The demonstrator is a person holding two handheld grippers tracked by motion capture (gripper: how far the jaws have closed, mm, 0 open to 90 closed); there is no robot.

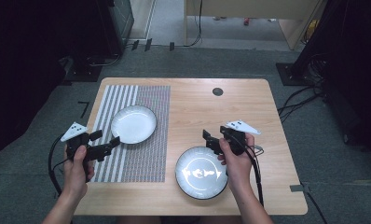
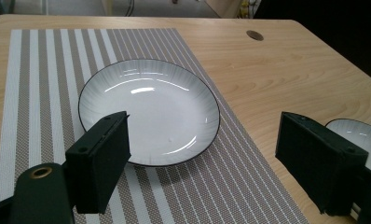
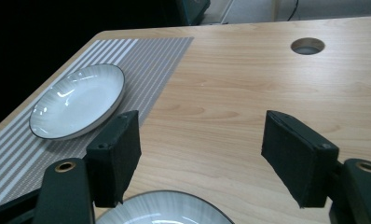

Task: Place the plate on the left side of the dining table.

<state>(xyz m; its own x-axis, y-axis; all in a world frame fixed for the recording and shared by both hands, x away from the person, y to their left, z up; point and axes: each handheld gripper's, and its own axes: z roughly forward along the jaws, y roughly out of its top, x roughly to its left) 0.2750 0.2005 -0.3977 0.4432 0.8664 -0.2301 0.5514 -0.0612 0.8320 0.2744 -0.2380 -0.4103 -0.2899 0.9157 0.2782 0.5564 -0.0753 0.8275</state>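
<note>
Grippers L (image 1: 108, 138) & R (image 1: 210, 137) open, near plates (image 1: 133, 124).

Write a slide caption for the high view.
Open left gripper beside the placemat plate; open right gripper over the second plate.

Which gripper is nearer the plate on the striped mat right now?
Left. The left gripper sits at the near-left rim of the plate on the mat; the right gripper hangs over the other plate.
</note>
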